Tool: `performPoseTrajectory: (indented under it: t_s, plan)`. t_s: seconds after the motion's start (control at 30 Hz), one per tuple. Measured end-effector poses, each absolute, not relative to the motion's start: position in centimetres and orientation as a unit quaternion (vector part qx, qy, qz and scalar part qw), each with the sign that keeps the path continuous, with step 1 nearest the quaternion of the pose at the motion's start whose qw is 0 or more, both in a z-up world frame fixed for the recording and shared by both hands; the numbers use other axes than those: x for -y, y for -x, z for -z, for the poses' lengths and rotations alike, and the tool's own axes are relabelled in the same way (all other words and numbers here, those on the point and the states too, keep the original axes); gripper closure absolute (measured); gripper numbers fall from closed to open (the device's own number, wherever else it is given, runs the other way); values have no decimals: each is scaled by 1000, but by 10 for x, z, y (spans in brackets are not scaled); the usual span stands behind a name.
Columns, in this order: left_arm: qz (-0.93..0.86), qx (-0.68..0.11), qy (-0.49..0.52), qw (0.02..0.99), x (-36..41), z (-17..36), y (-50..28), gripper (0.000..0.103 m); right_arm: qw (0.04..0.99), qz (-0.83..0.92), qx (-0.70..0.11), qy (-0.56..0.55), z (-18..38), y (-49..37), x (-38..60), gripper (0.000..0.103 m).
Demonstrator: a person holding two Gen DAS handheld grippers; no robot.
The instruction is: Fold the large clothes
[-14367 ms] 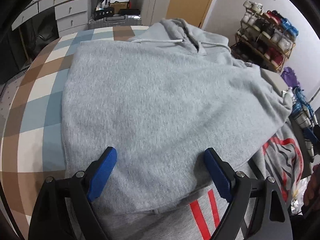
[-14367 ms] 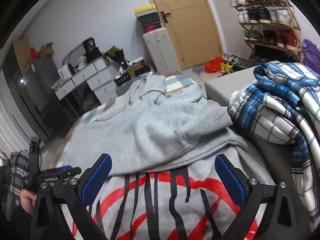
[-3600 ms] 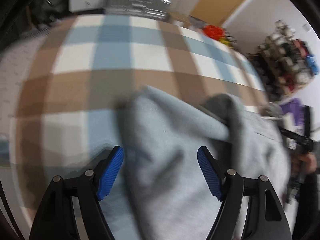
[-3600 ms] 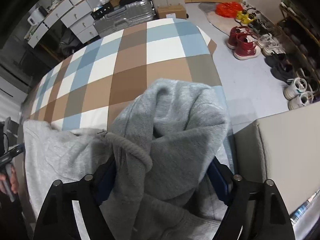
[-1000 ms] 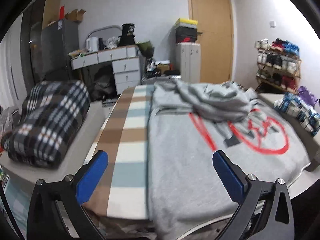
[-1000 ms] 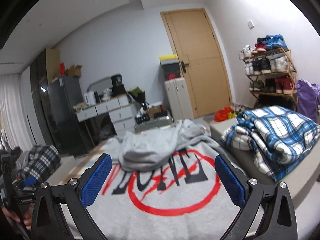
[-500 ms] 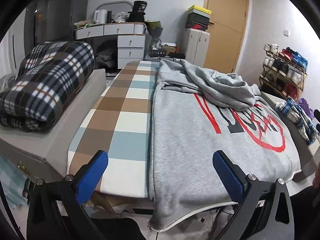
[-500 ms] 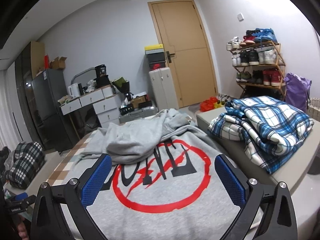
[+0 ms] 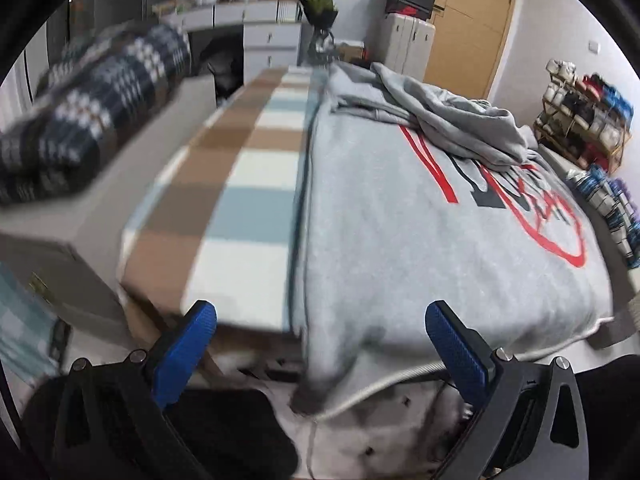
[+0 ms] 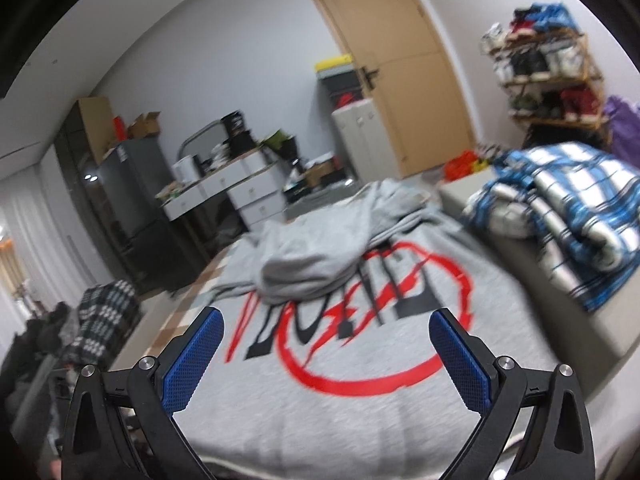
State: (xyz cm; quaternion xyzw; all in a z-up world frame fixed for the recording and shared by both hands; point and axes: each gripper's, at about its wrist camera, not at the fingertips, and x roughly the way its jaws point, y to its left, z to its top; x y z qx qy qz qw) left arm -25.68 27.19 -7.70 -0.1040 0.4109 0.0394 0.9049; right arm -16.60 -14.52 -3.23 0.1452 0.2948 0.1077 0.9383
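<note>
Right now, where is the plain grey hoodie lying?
In both wrist views the plain grey hoodie lies bunched at the far end of the bed, on the upper part of the printed grey sweatshirt, toward the door.

Left gripper (image 9: 320,344) and right gripper (image 10: 326,346): black skeletal frames with triangular cut-outs, silver screw heads at the linkage joints, and two fingers (image 10: 192,364) faced with blue, finely textured pads.

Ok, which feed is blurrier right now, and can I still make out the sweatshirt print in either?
Both are motion-smeared. Left wrist: the left side streaks badly, the dark plaid blanket worst, while the printed sweatshirt stays fairly sharp, its red print readable. Right wrist: soft throughout, the print fuzzy but recognisable, the blue plaid bedding smeared. Both show fisheye bending and dark corners.
</note>
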Motion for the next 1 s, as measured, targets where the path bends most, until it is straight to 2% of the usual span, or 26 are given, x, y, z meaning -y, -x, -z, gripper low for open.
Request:
performPoseTrajectory:
  t_s: [0.27, 0.47, 0.73, 1.0]
  plan:
    - [-12, -467, 184, 865, -290, 94, 251, 1, 933, -128, -301, -151, 33, 166, 140, 0]
    - [-12, -491, 188, 851, -286, 102, 243, 1, 927, -135, -307, -169, 34, 167, 146, 0]
    - [17, -493, 152, 857, -270, 105, 232, 1, 923, -139, -301, -193, 32, 170, 156, 0]
    - [152, -455, 211, 852, -267, 83, 246, 1, 910, -139, -310, -239, 35, 167, 171, 0]
